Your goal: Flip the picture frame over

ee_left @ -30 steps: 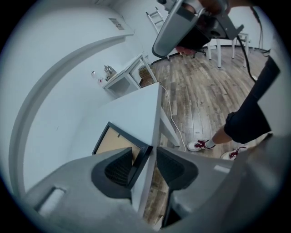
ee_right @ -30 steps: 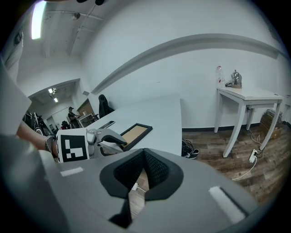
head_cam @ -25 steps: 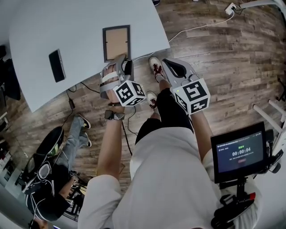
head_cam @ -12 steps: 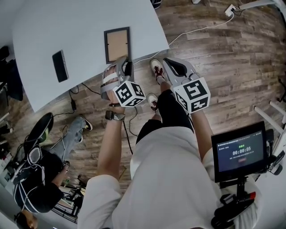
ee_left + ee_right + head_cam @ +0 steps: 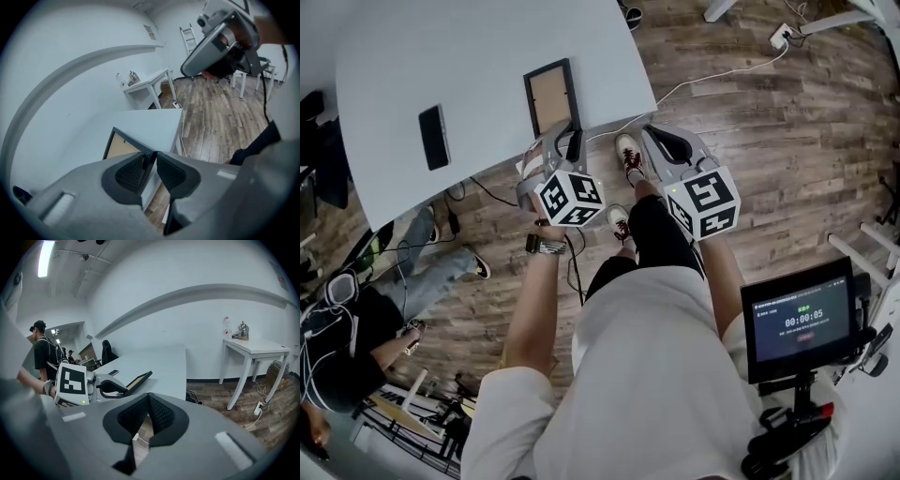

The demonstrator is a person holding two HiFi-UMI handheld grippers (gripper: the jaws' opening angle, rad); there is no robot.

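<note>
Closing just now, left gripper (image 5: 151, 161) fingers clamp the 6 o'clock edge of the picture frame (image 5: 549, 97), which tilts up, so the flip looks begun; right gripper (image 5: 149, 416) fingers together, empty.

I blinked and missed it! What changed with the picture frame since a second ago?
The left gripper has just been closing its jaws, and they now pinch the near edge of the picture frame. That edge has tipped up off the table; before, the frame lay flat. The right gripper stayed shut and empty beside the table, and the black phone did not move.
</note>
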